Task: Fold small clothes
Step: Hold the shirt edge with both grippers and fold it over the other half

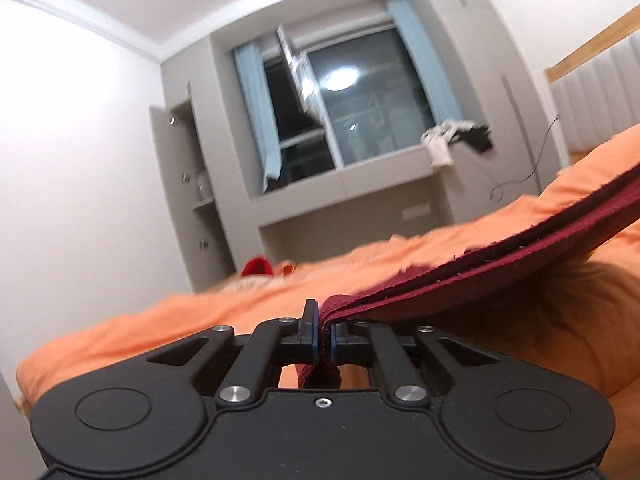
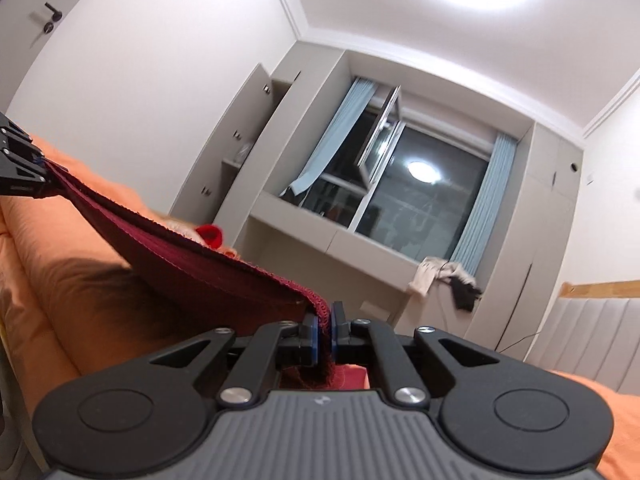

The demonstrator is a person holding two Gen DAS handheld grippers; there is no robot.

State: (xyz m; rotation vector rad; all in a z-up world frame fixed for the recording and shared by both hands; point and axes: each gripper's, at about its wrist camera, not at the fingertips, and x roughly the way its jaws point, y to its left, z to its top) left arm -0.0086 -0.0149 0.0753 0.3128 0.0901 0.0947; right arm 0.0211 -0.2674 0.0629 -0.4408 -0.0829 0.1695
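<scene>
A dark red knit garment [image 1: 500, 256] hangs stretched between my two grippers, lifted above the orange bedding [image 1: 200, 316]. My left gripper [image 1: 323, 334] is shut on one end of it; the cloth runs off to the right. My right gripper [image 2: 329, 332] is shut on the other end of the dark red garment [image 2: 192, 264], which runs up to the left to the left gripper [image 2: 38, 164] at the frame's edge. The garment sags a little in the middle and casts a shadow on the bedding [image 2: 60, 280].
A bright red item [image 1: 258, 267] lies at the far edge of the bed, also in the right wrist view [image 2: 210, 235]. Beyond stand a grey built-in cabinet with a window [image 1: 360, 112], clothes on the sill [image 1: 456, 136], and a padded headboard [image 2: 592, 340].
</scene>
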